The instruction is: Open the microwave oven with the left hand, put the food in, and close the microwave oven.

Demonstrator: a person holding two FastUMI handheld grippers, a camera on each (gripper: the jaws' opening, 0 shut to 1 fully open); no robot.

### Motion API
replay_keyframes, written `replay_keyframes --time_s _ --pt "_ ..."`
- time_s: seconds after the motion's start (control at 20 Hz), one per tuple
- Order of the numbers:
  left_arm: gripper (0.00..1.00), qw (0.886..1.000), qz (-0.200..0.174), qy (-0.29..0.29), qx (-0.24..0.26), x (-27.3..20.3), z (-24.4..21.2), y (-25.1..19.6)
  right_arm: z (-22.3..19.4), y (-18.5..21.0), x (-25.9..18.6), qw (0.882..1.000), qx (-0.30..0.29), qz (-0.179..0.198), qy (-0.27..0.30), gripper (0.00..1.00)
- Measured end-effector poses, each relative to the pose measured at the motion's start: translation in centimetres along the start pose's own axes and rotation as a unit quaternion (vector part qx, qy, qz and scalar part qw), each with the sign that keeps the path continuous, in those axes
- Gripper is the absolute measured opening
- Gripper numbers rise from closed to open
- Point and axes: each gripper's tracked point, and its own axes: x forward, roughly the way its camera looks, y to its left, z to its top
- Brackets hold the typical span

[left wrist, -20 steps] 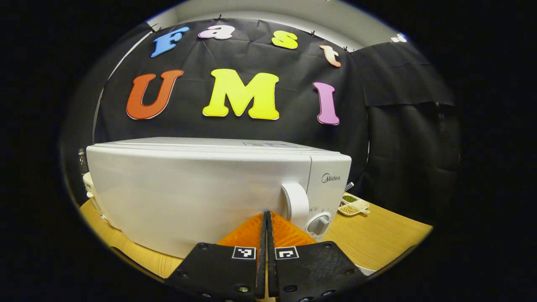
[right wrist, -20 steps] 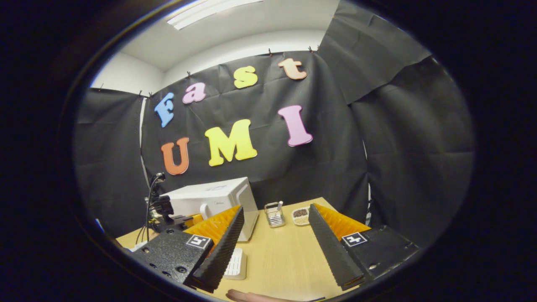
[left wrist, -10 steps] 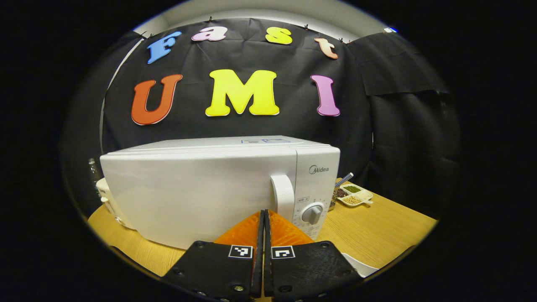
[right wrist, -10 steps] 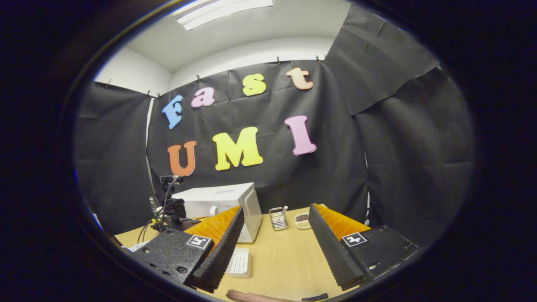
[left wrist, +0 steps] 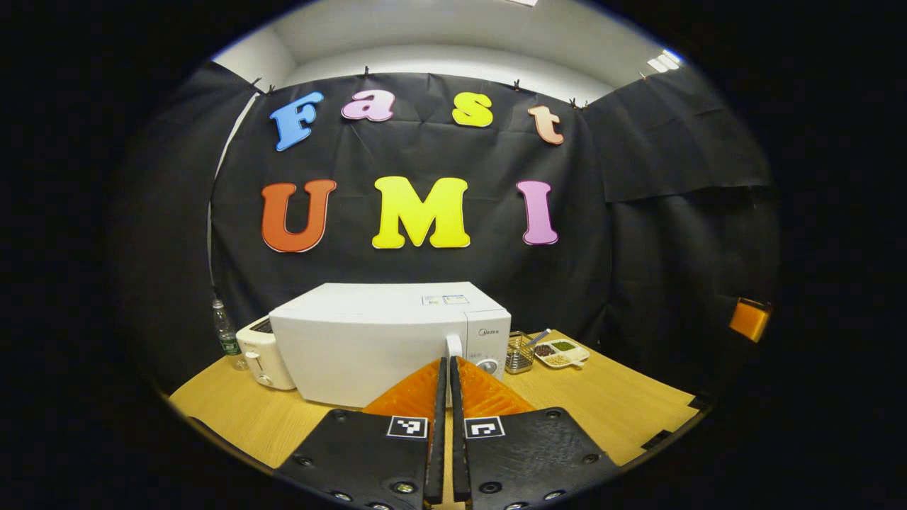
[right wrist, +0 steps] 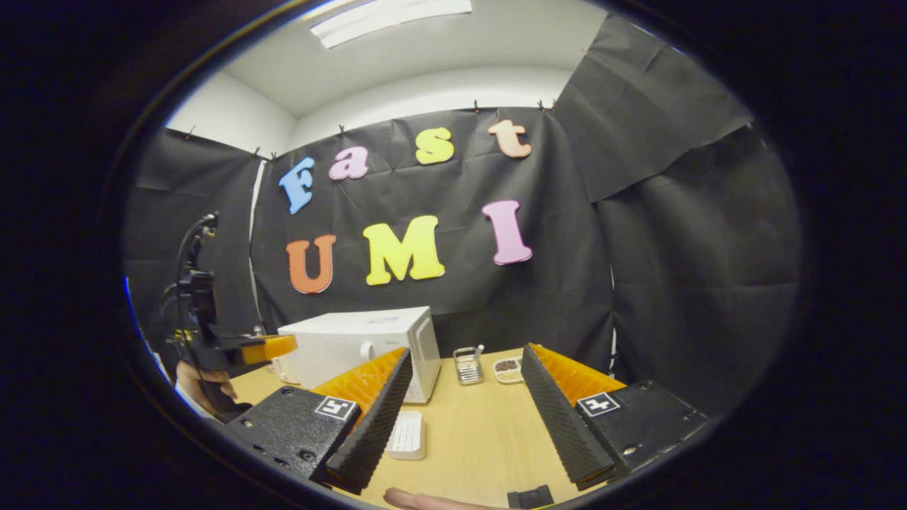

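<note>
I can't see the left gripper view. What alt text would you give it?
A white microwave with its door shut stands on a wooden table, and the left tongs, closed and holding nothing, point at it from some way back. A toaster and a bottle stand to its left, a wire basket and a divided dish of food to its right.

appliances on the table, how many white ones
2. The microwave oven sits mid-table with its door shut; the toaster stands against its left side in the left gripper view. Others may be hidden behind the oven.
</note>
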Motion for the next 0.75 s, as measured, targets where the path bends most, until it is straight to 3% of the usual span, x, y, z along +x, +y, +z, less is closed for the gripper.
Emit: replay_keyframes --time_s 0.05,0.1,0.2,0.25,0.3,0.6,0.65,0.75 --pt "0.05 1.000 0.021 0.000 0.001 -1.5 0.6 1.0 0.3 0.3 -0.3 1.000 -0.005 0.000 -0.003 0.98" --pt "0.35 0.999 0.044 -0.005 0.002 -2.6 1.3 2.0 0.4 0.7 -0.7 1.000 -0.007 -0.002 -0.003 0.85" --pt "0.96 0.996 0.082 -0.032 0.018 -5.5 3.2 3.8 0.9 1.5 -1.5 1.000 -0.008 -0.002 -0.002 0.86" --pt "0.96 0.995 0.091 -0.040 0.024 -6.8 4.0 3.9 1.1 1.9 -1.8 1.000 -0.010 -0.001 -0.001 0.86" --pt "0.96 0.994 0.094 -0.041 0.026 -8.0 4.4 4.0 1.4 2.3 -2.2 1.000 -0.011 0.001 -0.001 0.99" --pt "0.96 0.994 0.098 -0.050 0.010 -13.9 6.2 4.6 3.5 4.2 -3.6 1.000 -0.022 -0.004 -0.010 0.99" --pt "0.97 0.994 0.093 -0.050 0.006 -14.7 6.2 4.3 3.9 4.4 -3.7 1.000 -0.022 -0.006 -0.012 0.87" --pt "0.97 0.995 0.087 -0.055 0.005 -16.5 6.6 4.2 4.7 5.1 -4.1 1.000 -0.025 -0.005 -0.016 0.87"
